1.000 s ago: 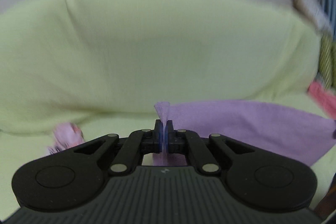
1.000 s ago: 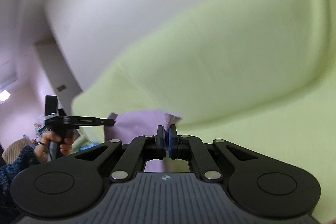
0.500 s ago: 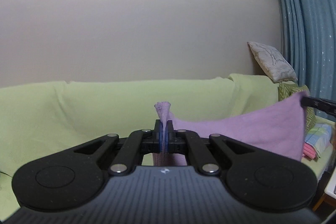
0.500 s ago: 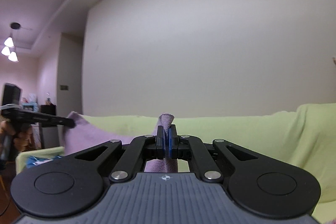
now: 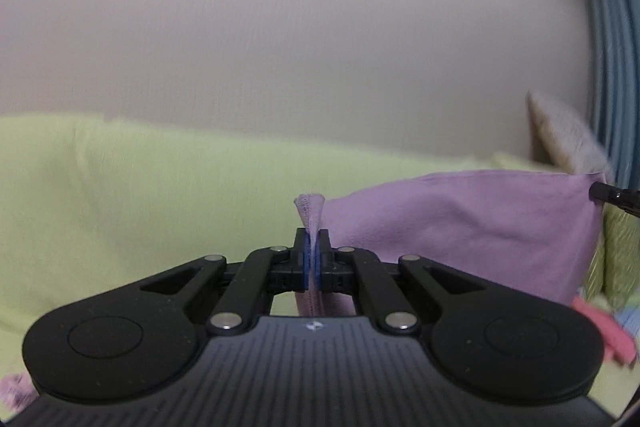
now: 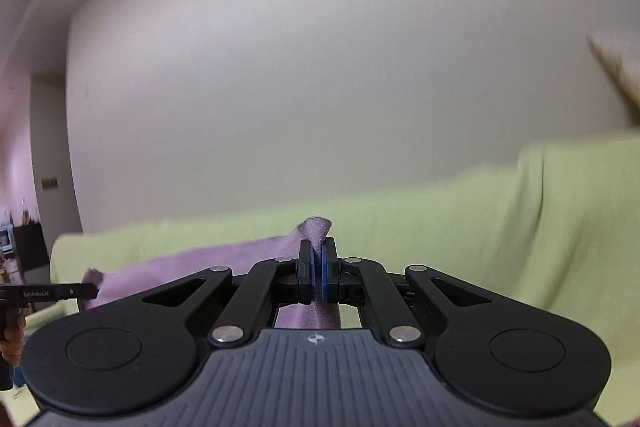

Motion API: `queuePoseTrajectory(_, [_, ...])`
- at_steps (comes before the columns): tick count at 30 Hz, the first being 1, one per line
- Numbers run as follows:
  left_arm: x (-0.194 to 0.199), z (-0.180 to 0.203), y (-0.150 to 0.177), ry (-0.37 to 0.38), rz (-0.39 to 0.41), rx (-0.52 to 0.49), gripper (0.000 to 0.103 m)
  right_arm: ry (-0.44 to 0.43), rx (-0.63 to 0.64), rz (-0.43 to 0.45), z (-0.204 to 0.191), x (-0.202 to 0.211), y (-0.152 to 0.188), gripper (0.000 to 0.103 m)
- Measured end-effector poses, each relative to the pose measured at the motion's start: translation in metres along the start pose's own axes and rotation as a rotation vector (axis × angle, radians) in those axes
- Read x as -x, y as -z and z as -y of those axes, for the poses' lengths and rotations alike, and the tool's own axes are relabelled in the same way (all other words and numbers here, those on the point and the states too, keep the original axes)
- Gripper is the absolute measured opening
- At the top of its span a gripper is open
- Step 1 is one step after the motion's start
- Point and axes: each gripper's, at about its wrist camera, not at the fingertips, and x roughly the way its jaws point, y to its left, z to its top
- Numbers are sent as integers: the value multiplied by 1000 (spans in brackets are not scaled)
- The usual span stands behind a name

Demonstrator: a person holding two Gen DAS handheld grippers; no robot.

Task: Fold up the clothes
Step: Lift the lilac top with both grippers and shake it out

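Between the blue pads of the left gripper (image 5: 311,245) a corner of the purple cloth (image 5: 472,227) was pinched tight, a small tuft of hem sticking up above the closed fingers. From that corner the cloth stretched out to the right as a taut sheet, held up in the air in front of the sofa (image 5: 140,195), and its far corner met the black tip of the right gripper (image 5: 612,194) at the edge of the view. Behind that far corner a grey pillow (image 5: 560,135) leaned on the sofa's right end, with a blue curtain (image 5: 608,39) beyond it. Below the cloth's right edge, pink and pale blue clothes (image 5: 592,323) lay on the sofa seat, blurred.

Seen from the right wrist, the right gripper (image 6: 318,267) was likewise clamped on another corner of the cloth (image 6: 192,267), a tuft rising above its pads. The cloth ran leftward from there, across the front of the sofa (image 6: 460,227), to the left gripper (image 6: 92,291), whose handle was held in a hand (image 6: 10,341). A plain pale wall (image 6: 320,67) rose behind the sofa.
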Motion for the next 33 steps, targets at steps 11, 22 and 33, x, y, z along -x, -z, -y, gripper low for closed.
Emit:
queuePoseTrajectory(11, [38, 24, 171, 77, -148, -165, 1, -106, 166, -53, 59, 54, 128, 3])
queuePoseTrajectory(22, [75, 27, 344, 70, -604, -447, 4, 165, 301, -636, 38, 138, 364, 28])
queuePoseTrajectory(33, [102, 84, 439, 190, -557, -1320, 32, 164, 1066, -631, -41, 146, 462, 44])
